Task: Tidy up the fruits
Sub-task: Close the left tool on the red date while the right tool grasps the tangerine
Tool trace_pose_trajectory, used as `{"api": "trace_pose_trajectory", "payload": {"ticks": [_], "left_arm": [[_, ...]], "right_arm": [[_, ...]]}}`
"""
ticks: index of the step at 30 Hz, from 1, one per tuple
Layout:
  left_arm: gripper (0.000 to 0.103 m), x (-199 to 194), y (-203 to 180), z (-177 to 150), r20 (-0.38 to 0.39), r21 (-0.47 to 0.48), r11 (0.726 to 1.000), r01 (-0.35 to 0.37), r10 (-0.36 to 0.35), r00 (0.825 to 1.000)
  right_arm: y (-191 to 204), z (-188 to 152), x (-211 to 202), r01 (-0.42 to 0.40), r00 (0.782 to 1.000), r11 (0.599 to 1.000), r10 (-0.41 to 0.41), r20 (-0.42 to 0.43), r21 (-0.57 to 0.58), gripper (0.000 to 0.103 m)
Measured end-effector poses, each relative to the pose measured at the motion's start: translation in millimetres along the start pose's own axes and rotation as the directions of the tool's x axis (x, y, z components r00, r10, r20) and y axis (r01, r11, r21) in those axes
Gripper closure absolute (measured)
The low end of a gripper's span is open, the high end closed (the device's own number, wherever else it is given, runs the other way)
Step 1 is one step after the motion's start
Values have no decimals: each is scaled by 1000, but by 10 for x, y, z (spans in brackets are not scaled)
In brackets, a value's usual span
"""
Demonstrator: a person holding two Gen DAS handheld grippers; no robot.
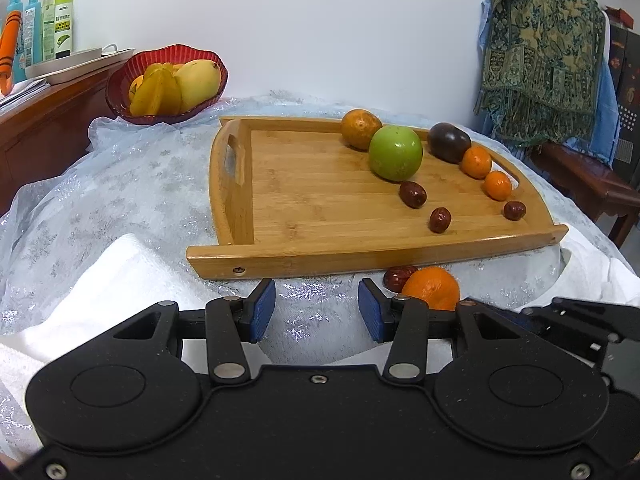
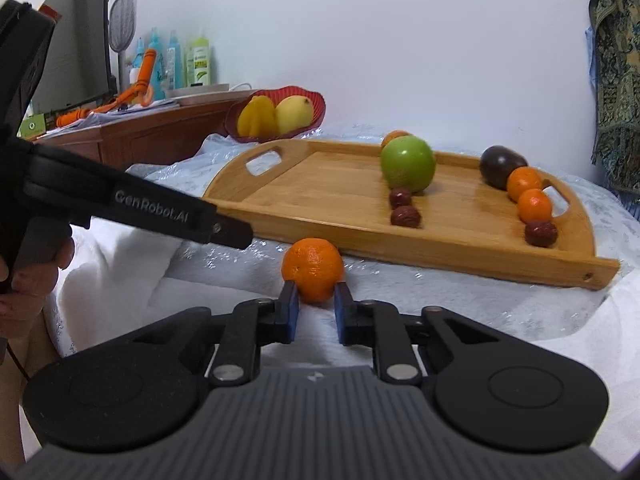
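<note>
A wooden tray (image 1: 312,256) (image 2: 320,184) holds a green apple (image 1: 395,153) (image 2: 407,163), an orange (image 1: 361,128), a dark passion fruit (image 1: 449,142) (image 2: 501,166), two small tangerines (image 1: 476,162) (image 2: 524,183), and several red dates (image 1: 413,194) (image 2: 405,216). My right gripper (image 2: 315,296) is shut on a tangerine (image 2: 313,269) (image 1: 431,288) on the cloth in front of the tray. A red date (image 1: 396,278) lies beside it. My left gripper (image 1: 317,305) is open and empty, left of that tangerine.
A red bowl (image 1: 120,88) (image 2: 316,104) with a mango and starfruit stands behind the tray's left. A wooden cabinet (image 1: 44,120) with bottles is at the left. A patterned cloth (image 1: 540,52) hangs at the right. White towels lie under the sheer tablecloth.
</note>
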State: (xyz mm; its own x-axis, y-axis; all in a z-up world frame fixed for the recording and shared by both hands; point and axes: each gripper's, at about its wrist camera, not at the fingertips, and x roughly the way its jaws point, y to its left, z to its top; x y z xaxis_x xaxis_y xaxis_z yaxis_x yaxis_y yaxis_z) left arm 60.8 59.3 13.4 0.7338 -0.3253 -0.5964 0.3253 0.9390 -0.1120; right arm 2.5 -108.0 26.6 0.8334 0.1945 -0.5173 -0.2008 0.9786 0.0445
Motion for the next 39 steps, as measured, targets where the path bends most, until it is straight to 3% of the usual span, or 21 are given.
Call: {"api": "trace_pose_trajectory", "payload": {"ticks": [5, 12, 15, 17, 18, 19, 24, 34, 39], "left_arm": [[73, 30, -86, -9, -17, 21, 1000, -10, 10, 1000], [75, 91, -264, -25, -44, 30, 999, 34, -32, 999], [75, 105, -346, -6, -33, 56, 998, 21, -19, 999], [75, 128, -365, 21, -37, 49, 999, 21, -19, 999], [75, 143, -366, 35, -43, 41, 999, 29, -28, 999], [75, 161, -368, 49, -51, 30, 999, 41, -40, 998], [75, 267, -434, 75, -82, 8, 996, 85, -84, 993], [75, 441, -561, 106, -89, -8, 996, 90, -91, 992], [77, 410, -600, 92, -70, 31, 998, 54, -52, 996]], "right_arm": [[-114, 34, -99, 29, 999, 1000, -29, 38, -8, 86], [-341, 4, -155, 63, 997, 998, -63, 42, 14, 85], [-406, -37, -205, 30, 998, 999, -32, 53, 42, 76], [-404, -58, -208, 14, 999, 999, -16, 52, 42, 76], [-397, -67, -205, 5, 999, 999, -7, 49, 41, 73], [-389, -75, -202, -4, 999, 999, 2, 47, 39, 61], [-306, -84, -188, -40, 998, 999, 40, 38, 21, 51], [-262, -61, -88, -10, 1000, 1000, 10, 30, 24, 46], [-277, -46, -44, 12, 999, 999, -13, 30, 32, 45]]}}
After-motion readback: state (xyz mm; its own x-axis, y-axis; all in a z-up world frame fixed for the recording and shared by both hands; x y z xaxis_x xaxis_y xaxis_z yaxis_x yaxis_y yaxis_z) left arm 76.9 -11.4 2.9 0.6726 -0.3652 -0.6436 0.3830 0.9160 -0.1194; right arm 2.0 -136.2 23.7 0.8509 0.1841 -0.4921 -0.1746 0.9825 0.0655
